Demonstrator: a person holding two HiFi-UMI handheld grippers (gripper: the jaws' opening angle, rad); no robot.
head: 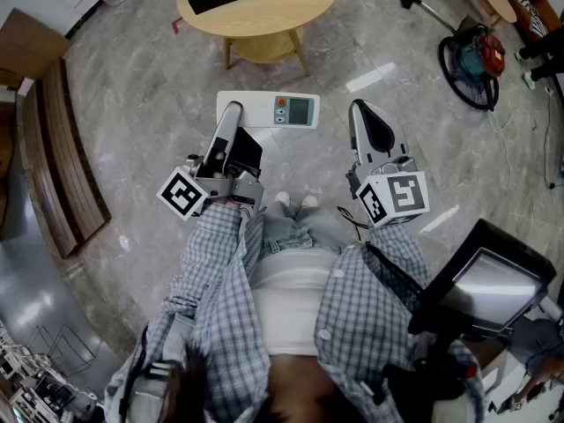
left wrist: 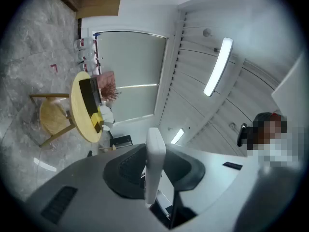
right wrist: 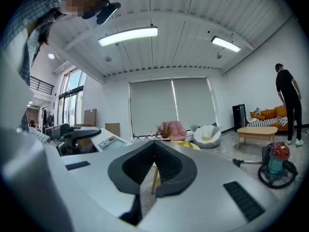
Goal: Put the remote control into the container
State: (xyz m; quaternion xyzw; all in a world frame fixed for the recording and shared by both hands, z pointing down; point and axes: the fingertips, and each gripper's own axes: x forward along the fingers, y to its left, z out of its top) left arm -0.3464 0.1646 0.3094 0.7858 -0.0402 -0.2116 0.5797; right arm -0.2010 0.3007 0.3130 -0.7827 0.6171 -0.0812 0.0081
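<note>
Fingers (left wrist: 123,168) pinch the remote control (head: 295,111) in the left gripper (head: 233,111), meet in the right gripper (right wrist: 154,144), above grey marble floor (head: 132,86).

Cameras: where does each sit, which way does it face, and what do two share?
Head view: on the head, steeply down at the floor; sleeves, left hand-held gripper holding the remote, right hand-held gripper.
Left gripper view: on that hand-held gripper, rolled sideways, toward the table; remote edge-on between its jaws.
Right gripper view: on that hand-held gripper, level across the room toward the vacuum; jaws shut, sleeve upper left.
Shared: head and left see the table; head and right, the vacuum.
</note>
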